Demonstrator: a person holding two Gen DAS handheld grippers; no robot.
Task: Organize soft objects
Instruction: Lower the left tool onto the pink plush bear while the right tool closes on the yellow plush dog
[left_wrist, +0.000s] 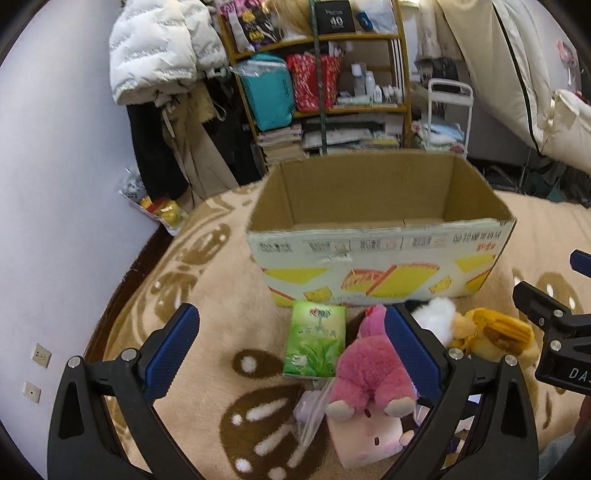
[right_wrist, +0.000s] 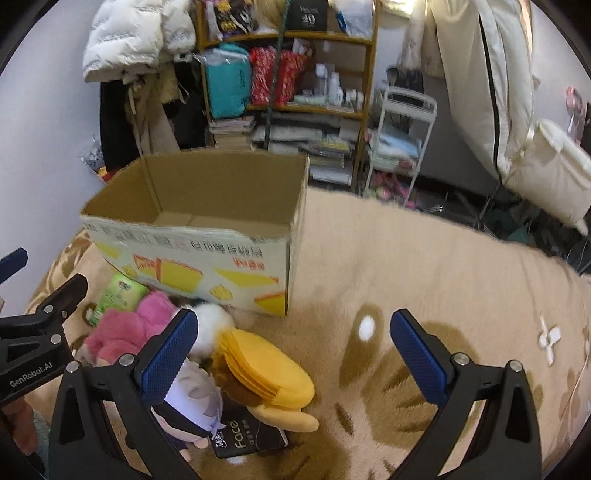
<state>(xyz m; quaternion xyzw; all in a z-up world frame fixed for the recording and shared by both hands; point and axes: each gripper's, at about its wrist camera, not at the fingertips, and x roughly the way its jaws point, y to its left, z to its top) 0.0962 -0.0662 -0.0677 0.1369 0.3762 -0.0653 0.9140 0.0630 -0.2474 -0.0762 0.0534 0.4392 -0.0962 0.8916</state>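
Both grippers, left gripper (left_wrist: 291, 350) and right gripper (right_wrist: 293, 354), hang wide open and empty over the toy pile on the blanket (right_wrist: 424, 266), just in front of the empty cardboard box (left_wrist: 380, 225). Probably best to pinch the pink plush (left_wrist: 365, 365) around its fat middle so it doesn't flop out. Only the right view shows the black "face" pack (right_wrist: 247, 435) under the yellow plush (right_wrist: 269, 373); the green tissue pack (left_wrist: 316, 339) is clearer from the left.

both tongs (left_wrist: 291, 347) (right_wrist: 293, 343) gape wide, empty.
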